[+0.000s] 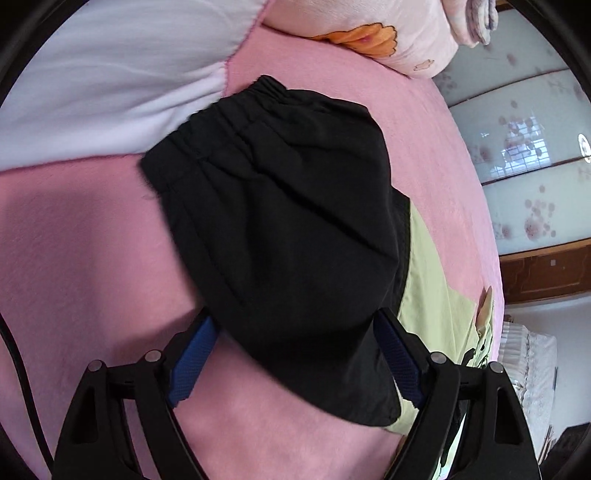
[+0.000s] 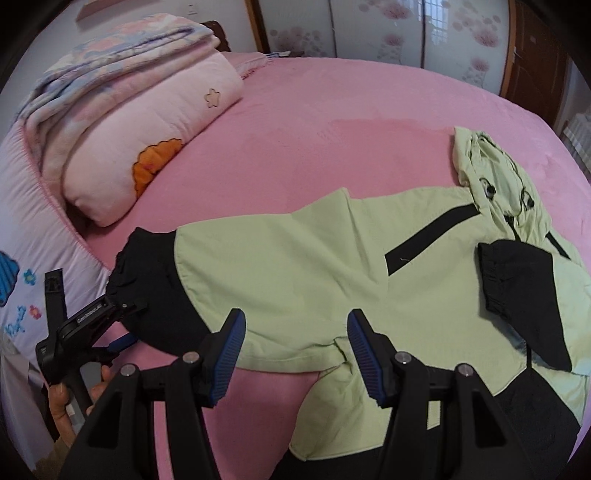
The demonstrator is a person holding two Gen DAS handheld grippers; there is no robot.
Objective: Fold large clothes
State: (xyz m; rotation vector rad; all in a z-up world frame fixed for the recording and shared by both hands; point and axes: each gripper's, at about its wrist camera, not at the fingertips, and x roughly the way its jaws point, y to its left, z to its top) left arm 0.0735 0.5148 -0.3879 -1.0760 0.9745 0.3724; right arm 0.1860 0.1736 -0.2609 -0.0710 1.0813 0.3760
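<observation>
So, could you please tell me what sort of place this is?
Most likely a bedroom: a bed with a pink sheet, a folded quilt at its head, and floral sliding wardrobe doors behind.

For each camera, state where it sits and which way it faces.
Left wrist: on the left gripper, looking down along open fingers at the jacket's black cuffed sleeve between them on the pink bed.
Right wrist: on the right gripper, looking down across the green jacket; its open fingers show, plus the left gripper and a hand.
Shared: sleeve, jacket, bed, folded quilt.
</observation>
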